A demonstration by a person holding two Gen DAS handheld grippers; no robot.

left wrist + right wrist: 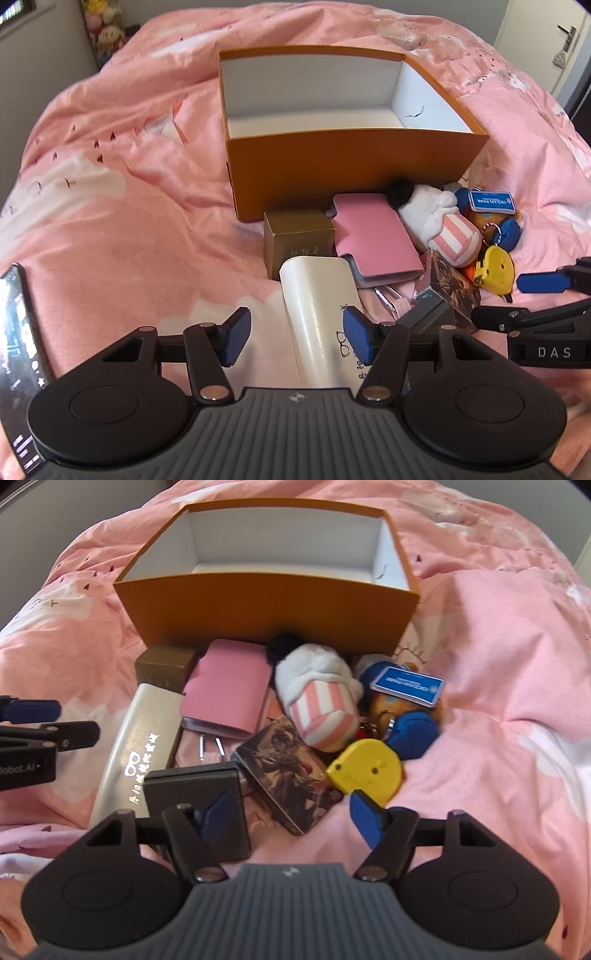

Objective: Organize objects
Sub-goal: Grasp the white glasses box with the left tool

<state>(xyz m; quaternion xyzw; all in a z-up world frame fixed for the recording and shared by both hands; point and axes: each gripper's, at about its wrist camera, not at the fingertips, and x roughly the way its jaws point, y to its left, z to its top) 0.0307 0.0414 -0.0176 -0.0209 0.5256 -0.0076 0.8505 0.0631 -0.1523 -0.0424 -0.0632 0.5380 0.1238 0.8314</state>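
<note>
Pink bedspread [129, 206] covers the bed, rumpled. Orange box [351, 177], white inside, sits open on it; nothing visible inside. Clutter lies heaped just in front of the box's near wall: small brown carton [295, 236], pink wallet [376, 236], white plush in pink stripes [443, 229], blue tag [491, 202], yellow tape measure [493, 267], illustrated card box [291, 782], dark grey case [207, 805], white glasses case [317, 314]. Phone [18, 350] lies at the left edge of the left view.

Left claw [297, 338]: fingers apart, straddling the near end of the glasses case, contact unclear. Right claw [288, 819]: fingers apart, hovering low over the card box and grey case, holding nothing.
</note>
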